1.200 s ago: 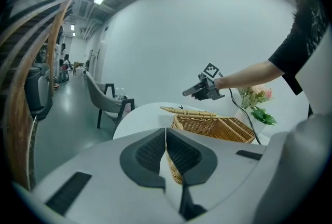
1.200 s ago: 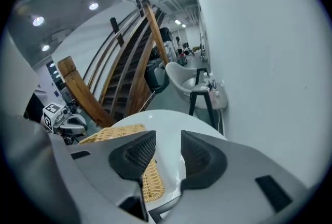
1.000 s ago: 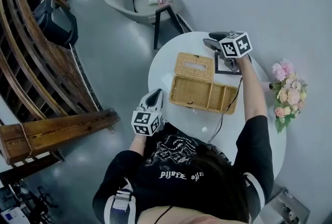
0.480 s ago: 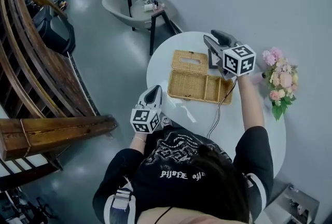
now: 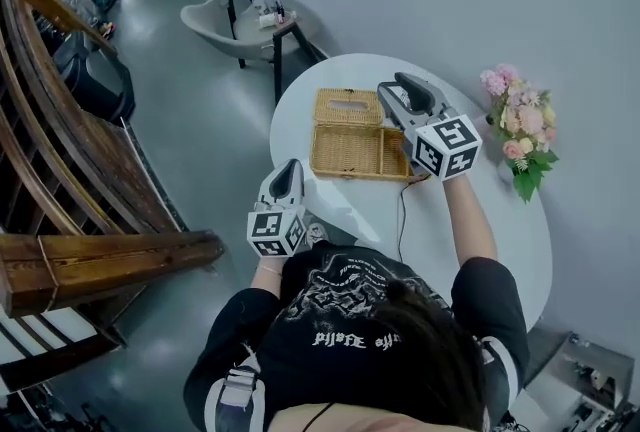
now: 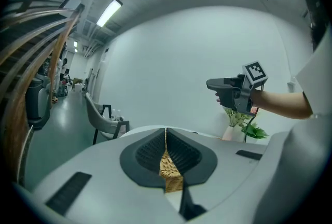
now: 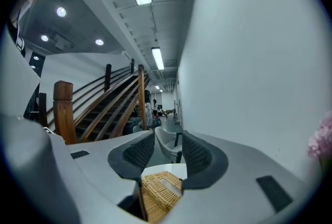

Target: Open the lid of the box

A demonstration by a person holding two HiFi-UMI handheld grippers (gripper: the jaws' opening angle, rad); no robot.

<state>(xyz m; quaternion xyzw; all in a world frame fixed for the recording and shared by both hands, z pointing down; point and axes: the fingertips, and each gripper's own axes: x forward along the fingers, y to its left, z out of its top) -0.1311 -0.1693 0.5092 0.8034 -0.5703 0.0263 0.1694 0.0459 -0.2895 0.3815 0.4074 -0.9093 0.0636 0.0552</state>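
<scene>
"Where's the box (image 5: 361, 149)?"

"On the counter (image 5: 450, 220), lid (image 5: 348, 106) folded back. The right hand-held gripper (image 5: 400, 92) hovers at its right end, jaws apart and empty. The left hand-held gripper (image 5: 289, 172), jaws together, hangs off its near-left corner."

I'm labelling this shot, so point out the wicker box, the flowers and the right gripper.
wicker box (image 5: 358, 152), head view, inside its open base.
flowers (image 5: 515, 115), head view, pink blooms.
right gripper (image 7: 167, 158), right gripper view, gap between its open jaws.
</scene>
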